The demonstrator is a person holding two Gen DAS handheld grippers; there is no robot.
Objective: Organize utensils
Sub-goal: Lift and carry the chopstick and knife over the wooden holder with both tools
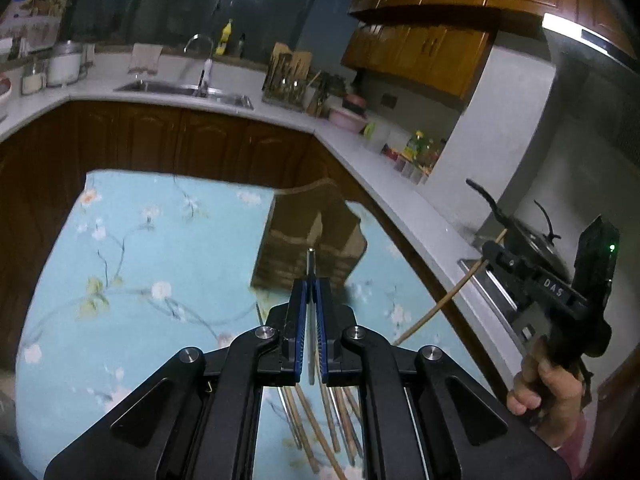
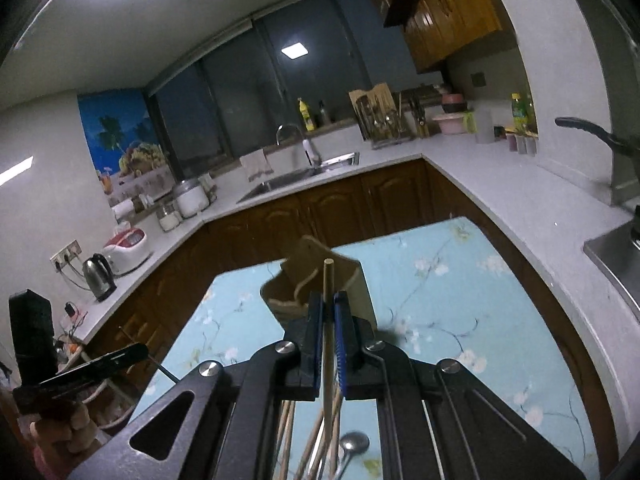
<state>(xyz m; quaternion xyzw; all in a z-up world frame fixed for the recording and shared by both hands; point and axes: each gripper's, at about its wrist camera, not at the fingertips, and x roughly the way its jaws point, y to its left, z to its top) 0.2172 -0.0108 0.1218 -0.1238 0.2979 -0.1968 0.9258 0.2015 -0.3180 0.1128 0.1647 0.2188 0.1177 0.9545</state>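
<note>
The left hand-held gripper (image 1: 311, 280) pinched a thin, metal-tipped utensil (image 1: 311, 258); the right hand-held gripper (image 2: 329, 300) clamped a pale wooden chopstick (image 2: 328, 276). Both were above the floral blue table (image 1: 140, 248), where more wooden chopsticks (image 2: 312, 444) and a metal spoon (image 2: 352, 444) lay loose.

Premises: a domestic kitchen, viewed at night under ceiling lighting. A white L-shaped countertop (image 2: 500, 196) runs over dark wooden base cabinets (image 2: 340, 208), with matching wall cabinets (image 1: 432, 52) above. A stainless sink (image 1: 188, 90) with a curved tap (image 2: 290, 132) sits below a dark window (image 2: 248, 88). At the countertop's left end stand an electric kettle (image 2: 100, 276) and a rice cooker (image 2: 128, 250); a dish rack (image 2: 384, 120) occupies the far corner. A wok (image 1: 532, 240) rests on the hob at the right edge.
</note>
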